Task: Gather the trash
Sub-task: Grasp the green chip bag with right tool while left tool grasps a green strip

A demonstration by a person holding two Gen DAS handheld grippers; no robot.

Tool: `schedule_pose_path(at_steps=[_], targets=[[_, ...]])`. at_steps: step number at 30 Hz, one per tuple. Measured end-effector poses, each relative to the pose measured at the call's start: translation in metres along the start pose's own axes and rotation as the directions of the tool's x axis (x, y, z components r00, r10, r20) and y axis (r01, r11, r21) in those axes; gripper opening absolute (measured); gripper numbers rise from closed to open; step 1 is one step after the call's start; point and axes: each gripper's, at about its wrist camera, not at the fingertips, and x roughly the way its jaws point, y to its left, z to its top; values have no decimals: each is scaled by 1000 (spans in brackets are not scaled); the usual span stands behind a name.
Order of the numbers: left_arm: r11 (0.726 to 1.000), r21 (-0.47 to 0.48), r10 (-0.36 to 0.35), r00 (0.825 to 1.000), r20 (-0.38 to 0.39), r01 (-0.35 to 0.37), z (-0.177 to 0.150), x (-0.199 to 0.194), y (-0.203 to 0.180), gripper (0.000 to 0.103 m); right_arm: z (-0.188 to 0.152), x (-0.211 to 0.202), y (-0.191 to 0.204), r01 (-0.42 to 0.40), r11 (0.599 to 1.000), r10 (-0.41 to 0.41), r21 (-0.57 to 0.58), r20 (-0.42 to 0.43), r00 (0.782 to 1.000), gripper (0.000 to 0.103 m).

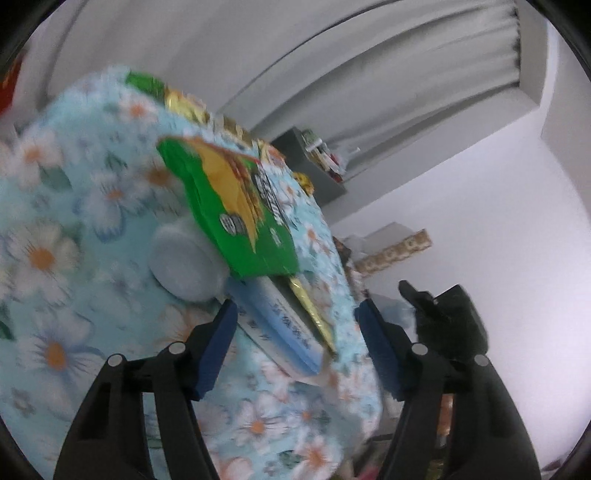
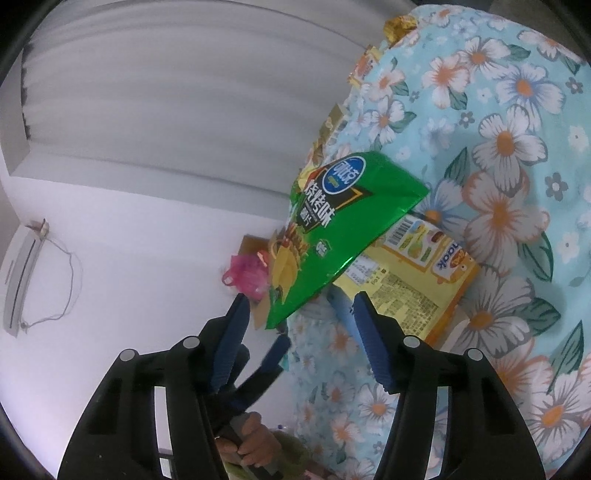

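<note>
Both grippers reach over the floral-covered worktop. The left gripper has its blue pads apart, straddling a light-blue packet without pressing it. A green chip bag lies on top, beside a grey lid-like disc. The right gripper is apart too, the green bag's corner between its pads, a yellow snack box underneath. Gold wrappers line the far edge.

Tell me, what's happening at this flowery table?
A person is clearing snack trash off a flowered tablecloth with a claw in each hand. The left claw straddles a pale blue packet; the right claw is open around the corner of a green chip bag. Neither has gripped anything yet.
</note>
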Motion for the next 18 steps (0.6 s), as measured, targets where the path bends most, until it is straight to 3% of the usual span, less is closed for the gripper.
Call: schedule_pose_path(at_steps=[3, 6, 12, 15, 18], targets=[[996, -81, -24, 1000, 4, 24, 2, 13, 8, 65, -1, 2, -2, -2, 1000, 2, 12, -4, 1000, 57], [988, -154, -1, 1000, 13, 3, 8, 23, 17, 65, -2, 2, -2, 0, 1000, 1, 15, -5, 1000, 57], [984, -172, 44, 999, 11, -42, 8, 30, 15, 64, -2, -1, -4, 3, 1000, -3, 18, 3, 1000, 57], [983, -181, 50, 998, 33, -43, 10, 30, 12, 58, -2, -1, -5, 1, 1000, -1, 20, 4, 1000, 57], [982, -188, 40, 998, 51, -30, 12, 28, 12, 45, -3, -1, -6, 0, 1000, 0, 21, 0, 1000, 56]])
